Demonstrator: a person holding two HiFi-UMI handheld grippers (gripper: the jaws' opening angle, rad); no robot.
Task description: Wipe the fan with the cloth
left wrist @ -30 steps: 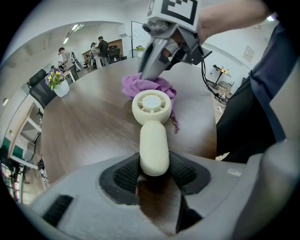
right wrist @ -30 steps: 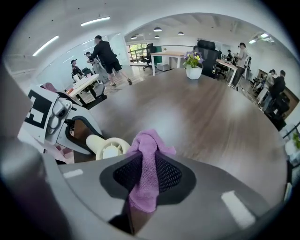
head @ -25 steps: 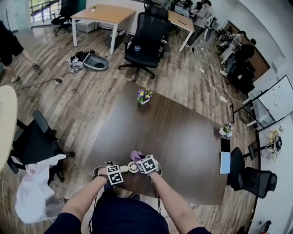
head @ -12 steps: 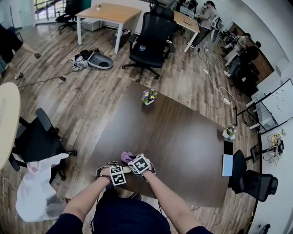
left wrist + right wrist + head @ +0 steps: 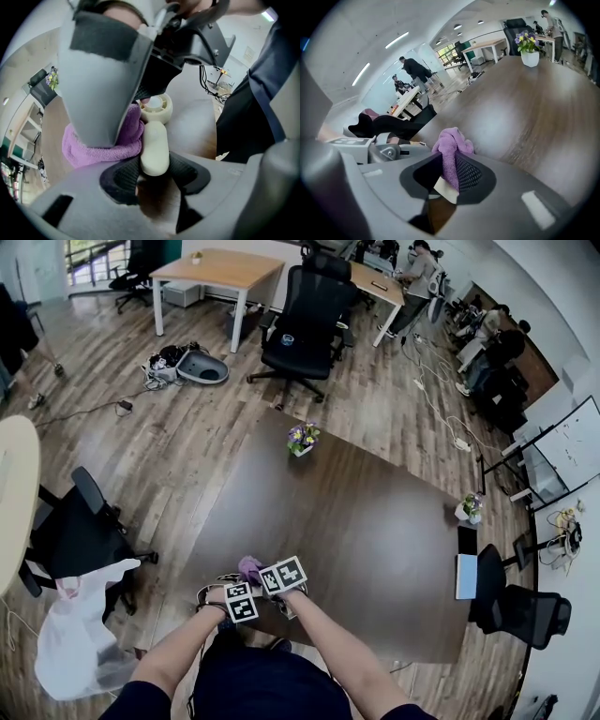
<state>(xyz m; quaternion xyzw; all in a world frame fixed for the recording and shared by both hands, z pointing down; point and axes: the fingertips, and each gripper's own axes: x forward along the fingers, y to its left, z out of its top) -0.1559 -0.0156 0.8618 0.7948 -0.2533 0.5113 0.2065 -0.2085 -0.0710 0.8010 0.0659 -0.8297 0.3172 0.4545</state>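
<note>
A small cream hand fan (image 5: 154, 140) is held by its handle between the pads of my left gripper (image 5: 152, 173), its round head pointing away from the camera. My right gripper (image 5: 447, 176) is shut on a purple cloth (image 5: 452, 147), which bunches out beyond its jaws. In the left gripper view the cloth (image 5: 101, 145) presses against the fan's left side, with the right gripper's body over it. In the head view both grippers (image 5: 239, 601) (image 5: 281, 576) meet at the near edge of the dark brown table (image 5: 375, 521), the cloth (image 5: 249, 567) showing just beyond them.
A small pot of flowers (image 5: 300, 438) stands at the table's far edge and another (image 5: 467, 507) at the right edge, near a laptop (image 5: 465, 575). Black office chairs (image 5: 75, 531) stand around, and a white bag (image 5: 80, 624) lies on the left.
The right gripper with the cloth has moved left across the fan, ending close over the left gripper. The left gripper has stayed where it was, still holding the fan.
</note>
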